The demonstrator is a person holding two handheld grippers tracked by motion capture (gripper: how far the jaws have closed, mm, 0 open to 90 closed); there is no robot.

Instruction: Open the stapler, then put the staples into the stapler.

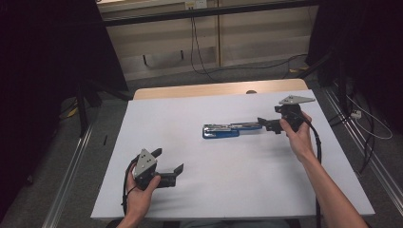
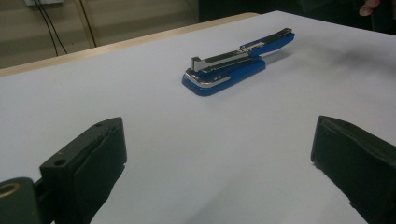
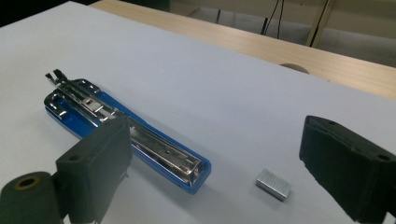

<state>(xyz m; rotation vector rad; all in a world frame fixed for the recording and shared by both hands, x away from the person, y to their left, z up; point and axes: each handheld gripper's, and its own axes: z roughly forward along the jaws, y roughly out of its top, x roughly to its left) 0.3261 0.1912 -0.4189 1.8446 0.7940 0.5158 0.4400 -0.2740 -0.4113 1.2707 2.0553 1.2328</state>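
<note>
Currently: blue stapler (image 3: 126, 135) lies opened mid-desk (image 1: 214, 190) | staple block (image 3: 273, 184) lies between right gripper (image 3: 224, 168) fingers, spread | left gripper (image 2: 219, 163) fingers spread, idle | risk: small staple block could be crumbled or flicked away if pinched off-centre.

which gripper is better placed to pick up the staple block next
Right. The right gripper is open with the staple block between its jaws, beside the stapler; the left gripper is far off.
</note>
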